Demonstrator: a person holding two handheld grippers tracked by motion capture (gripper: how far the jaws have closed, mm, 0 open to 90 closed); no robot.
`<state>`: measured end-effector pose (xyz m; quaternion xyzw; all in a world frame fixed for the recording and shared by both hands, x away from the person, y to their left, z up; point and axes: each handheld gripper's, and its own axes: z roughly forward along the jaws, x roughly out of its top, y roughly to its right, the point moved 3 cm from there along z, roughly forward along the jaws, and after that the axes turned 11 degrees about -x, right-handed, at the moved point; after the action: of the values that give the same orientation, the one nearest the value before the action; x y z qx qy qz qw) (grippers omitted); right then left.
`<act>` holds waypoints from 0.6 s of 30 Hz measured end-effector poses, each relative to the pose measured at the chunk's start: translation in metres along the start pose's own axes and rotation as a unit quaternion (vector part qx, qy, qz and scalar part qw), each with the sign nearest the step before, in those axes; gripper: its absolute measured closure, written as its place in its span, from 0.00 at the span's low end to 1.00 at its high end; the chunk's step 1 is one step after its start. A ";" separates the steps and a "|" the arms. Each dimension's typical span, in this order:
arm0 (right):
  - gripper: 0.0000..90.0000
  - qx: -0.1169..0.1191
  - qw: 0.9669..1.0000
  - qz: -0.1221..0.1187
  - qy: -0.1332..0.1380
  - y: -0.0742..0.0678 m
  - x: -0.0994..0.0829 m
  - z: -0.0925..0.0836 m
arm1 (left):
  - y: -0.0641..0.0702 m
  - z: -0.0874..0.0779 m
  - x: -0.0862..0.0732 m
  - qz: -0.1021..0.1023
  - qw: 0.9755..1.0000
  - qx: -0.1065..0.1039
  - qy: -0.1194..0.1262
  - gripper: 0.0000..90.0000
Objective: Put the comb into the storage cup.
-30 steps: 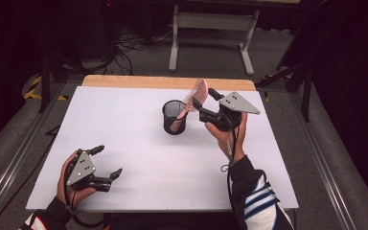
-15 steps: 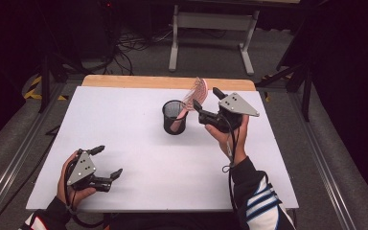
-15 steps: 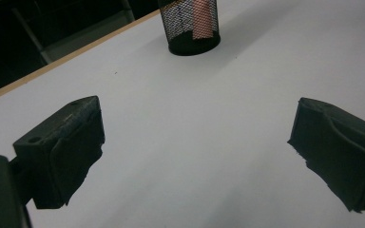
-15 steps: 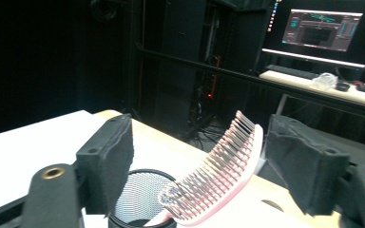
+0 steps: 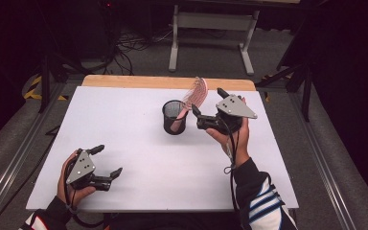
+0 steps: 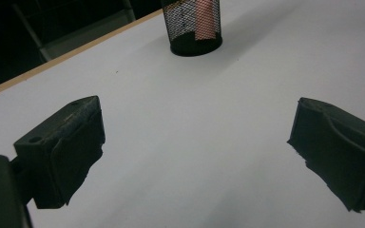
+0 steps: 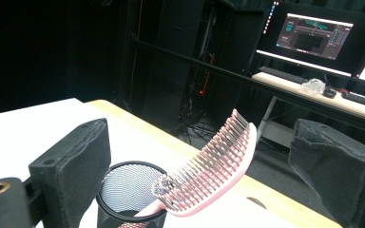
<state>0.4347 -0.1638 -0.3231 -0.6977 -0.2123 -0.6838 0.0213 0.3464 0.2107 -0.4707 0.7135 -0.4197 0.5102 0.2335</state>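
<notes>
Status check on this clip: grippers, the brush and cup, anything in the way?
Right gripper open, jaws just opening, clear of pink hairbrush. Brush handle down in black mesh cup, leaning on rim. Left gripper open, holding nothing. Nothing in the way.

Bright white table [image 5: 124,143], dark surroundings, soft shadows, slightly grainy

We see the pink plastic hairbrush [image 7: 209,171] standing handle-down in the black wire-mesh cup [image 7: 126,194], its head leaning out between the right gripper [image 7: 197,156]'s parted jaws — touching neither. The cup sits well ahead of the left gripper [image 6: 195,142]'s jaws, on the white table [image 5: 139,143].
</notes>
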 end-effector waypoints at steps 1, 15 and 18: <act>0.08 0.000 1.000 -0.001 0.003 0.000 0.001 -0.001 | 0.000 0.000 0.000 0.000 1.000 0.001 -0.001 0.06; 0.08 0.004 1.000 -0.008 0.008 -0.006 -0.009 -0.015 | 0.000 -0.003 0.000 0.009 1.000 0.009 -0.003 0.06; 0.08 0.004 1.000 -0.011 0.006 -0.008 -0.012 -0.016 | 0.001 -0.003 0.000 0.009 1.000 0.009 -0.001 0.06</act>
<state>0.4174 -0.1653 -0.3356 -0.6909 -0.2226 -0.6876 0.0175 0.3442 0.2126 -0.4692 0.7126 -0.4214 0.5152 0.2219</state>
